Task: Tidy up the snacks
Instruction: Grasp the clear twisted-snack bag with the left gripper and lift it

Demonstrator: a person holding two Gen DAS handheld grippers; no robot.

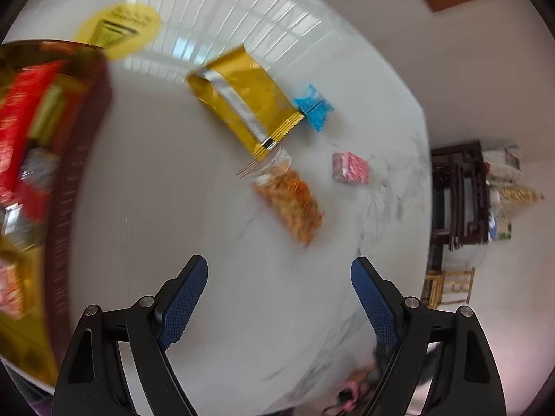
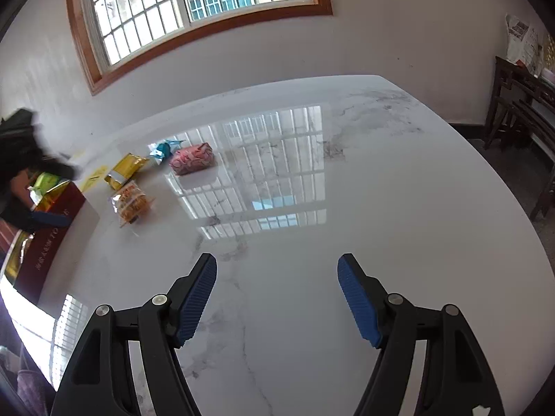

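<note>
Left wrist view shows our left tongs [image 1: 279,270] spread wide with nothing between the blue pads [image 1: 184,303], poised over bare white marble surface [image 1: 173,190]. Just beyond the tips, toward 12 o'clock, lies a clear packet of orange snacks [image 1: 291,201]. Touching its far end is a gold packet with a silver strip [image 1: 242,100], and at that packet's 3 o'clock corner sits a small blue sachet [image 1: 314,107]. A pink packet [image 1: 349,168] rests alone at 2 o'clock from the orange snacks, near but apart. At 9 o'clock, blurred, stands a dark red box [image 1: 66,187] holding red and green wrappers we cannot make out. A yellow sheet [image 1: 119,29] lies on the surface at 11 o'clock beyond the box.

From the right wrist, our right tongs [image 2: 277,274] are also spread and empty over the marble, well away from the snacks. The same cluster sits far off at 10 o'clock: orange snacks [image 2: 133,204], gold packet [image 2: 125,170], blue sachet [image 2: 163,150], pink packet [image 2: 191,158]. The red box [image 2: 52,239] is at 9 o'clock, with the left tongs [image 2: 41,173] blurred above it. A window [image 2: 194,3] fills the wall at 12 o'clock.
</note>
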